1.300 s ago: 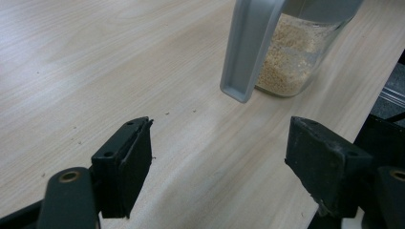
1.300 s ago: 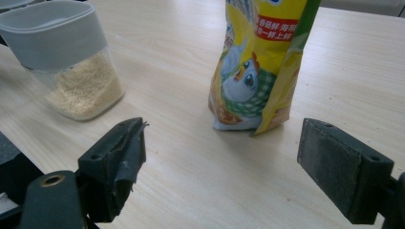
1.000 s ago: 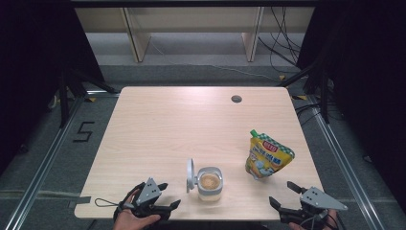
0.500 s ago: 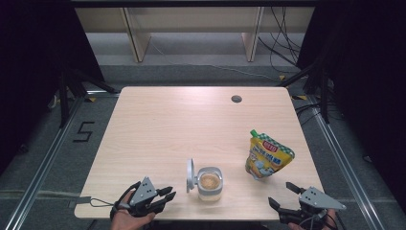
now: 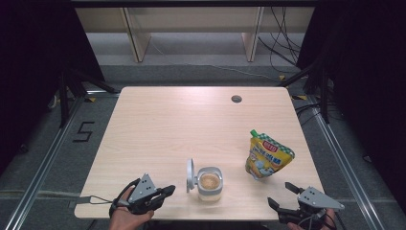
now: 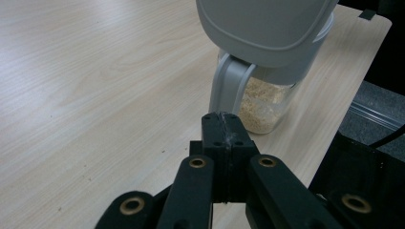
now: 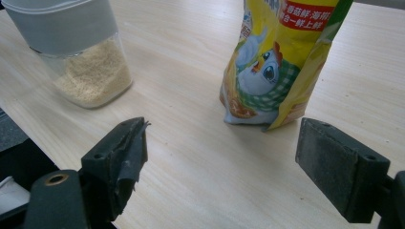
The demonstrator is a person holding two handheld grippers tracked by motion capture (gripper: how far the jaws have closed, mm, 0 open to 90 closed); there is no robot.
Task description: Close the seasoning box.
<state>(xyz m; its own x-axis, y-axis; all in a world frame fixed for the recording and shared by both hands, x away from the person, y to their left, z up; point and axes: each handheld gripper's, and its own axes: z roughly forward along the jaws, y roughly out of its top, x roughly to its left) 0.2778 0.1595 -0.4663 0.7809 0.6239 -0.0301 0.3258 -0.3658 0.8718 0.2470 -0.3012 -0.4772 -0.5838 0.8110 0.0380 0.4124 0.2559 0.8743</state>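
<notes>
Pale wood desk (image 5: 167, 124), near edge: clear jar (image 5: 209, 184) of beige granules, its grey lid (image 5: 190, 173) flipped open at the left. Yellow pouch (image 5: 268, 155) stands just right of the jar, spout capped. Left tongs (image 5: 165, 191) have just been closing, nothing between them; now pressed together, tips near the lid hinge. Right tongs (image 5: 282, 196) wide apart, empty, near the pouch. Judgement: jar opened, pouch untouched; any refilling and re-closing remains.
</notes>
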